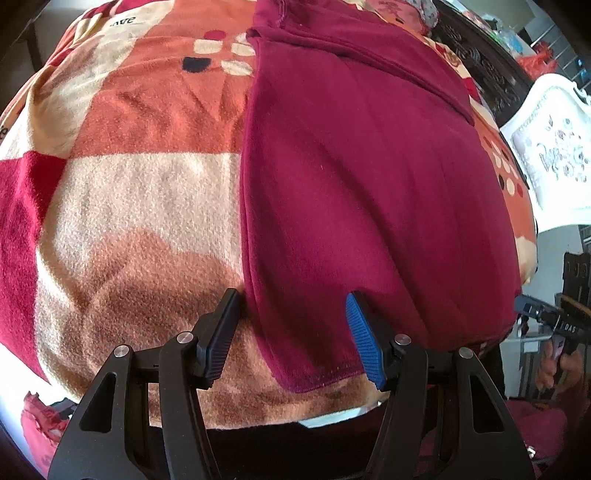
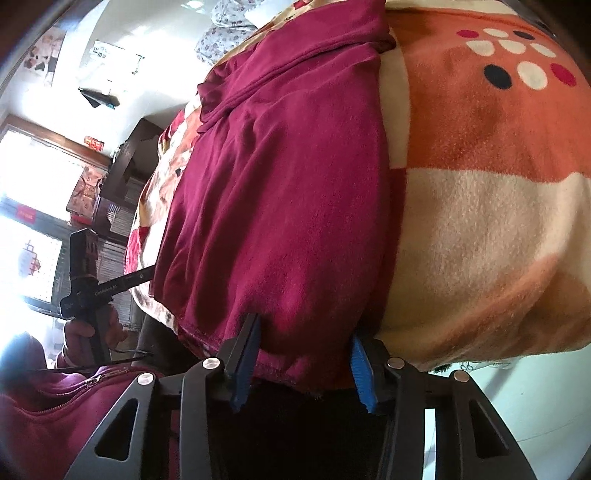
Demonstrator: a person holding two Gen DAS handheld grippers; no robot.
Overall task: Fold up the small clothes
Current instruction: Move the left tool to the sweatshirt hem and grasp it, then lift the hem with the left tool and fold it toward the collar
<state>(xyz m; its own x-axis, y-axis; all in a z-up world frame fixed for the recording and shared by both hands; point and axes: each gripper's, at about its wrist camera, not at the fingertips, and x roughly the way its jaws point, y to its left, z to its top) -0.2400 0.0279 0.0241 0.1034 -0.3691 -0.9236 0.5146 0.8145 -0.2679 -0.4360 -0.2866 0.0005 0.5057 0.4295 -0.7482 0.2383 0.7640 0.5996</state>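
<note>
The maroon garment (image 1: pixel 369 184) lies on the blanket (image 1: pixel 129 184), its long axis running away from both grippers. The left gripper (image 1: pixel 291 336) and right gripper (image 2: pixel 301 363) (both spread) straddle its near hem corners.

Garment (image 1: pixel 362 192) far end beyond frame.

Bright windows (image 2: pixel 33 177) glare at nine o'clock beside dark wooden furniture (image 2: pixel 122 173); white wall (image 2: pixel 147 22) at eleven; a white ornate cabinet (image 1: pixel 554 155) at three.
</note>
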